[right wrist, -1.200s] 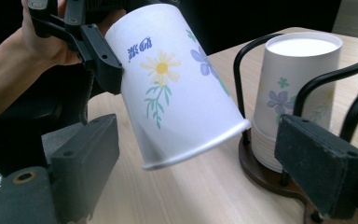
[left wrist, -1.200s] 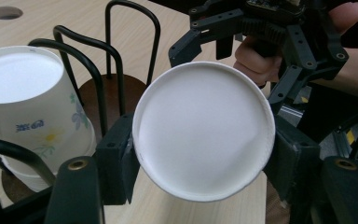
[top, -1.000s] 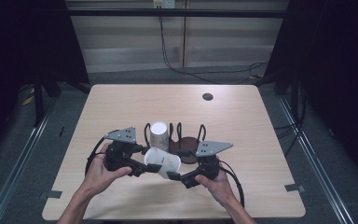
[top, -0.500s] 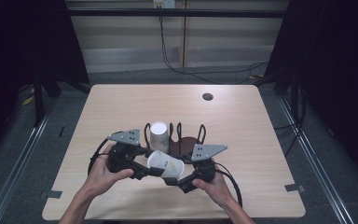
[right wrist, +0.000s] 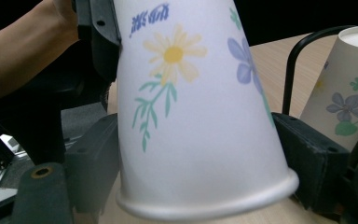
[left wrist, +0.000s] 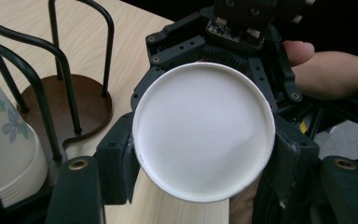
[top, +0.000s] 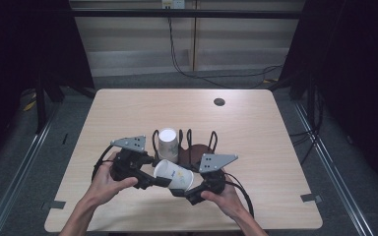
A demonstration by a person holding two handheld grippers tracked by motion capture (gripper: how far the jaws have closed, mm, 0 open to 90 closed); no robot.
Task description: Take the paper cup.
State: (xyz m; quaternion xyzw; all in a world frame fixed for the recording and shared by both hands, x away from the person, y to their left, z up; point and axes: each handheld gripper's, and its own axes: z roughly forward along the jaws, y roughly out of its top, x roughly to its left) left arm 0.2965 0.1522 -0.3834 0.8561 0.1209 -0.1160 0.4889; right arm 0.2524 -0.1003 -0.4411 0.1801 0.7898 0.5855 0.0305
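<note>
Cup (top: 173,174) hides right gripper (top: 193,191) jaws' contact.

Your right gripper (right wrist: 200,172) has the flowered cup (right wrist: 200,116) between its two black pads, wide rim toward the camera and lying almost against the lens. The jaws have just been closing in; the right pad (right wrist: 307,158) sits at the rim, the left pad (right wrist: 95,163) right beside the cup wall, though you can't tell if either presses. Up at the narrow end, the left gripper (right wrist: 98,32) grips the cup, with your forearm (right wrist: 23,60) behind it. Off to the right stands a second cup (right wrist: 342,93), upside down inside a black wire rack (right wrist: 293,70) on the table (right wrist: 275,60).
</note>
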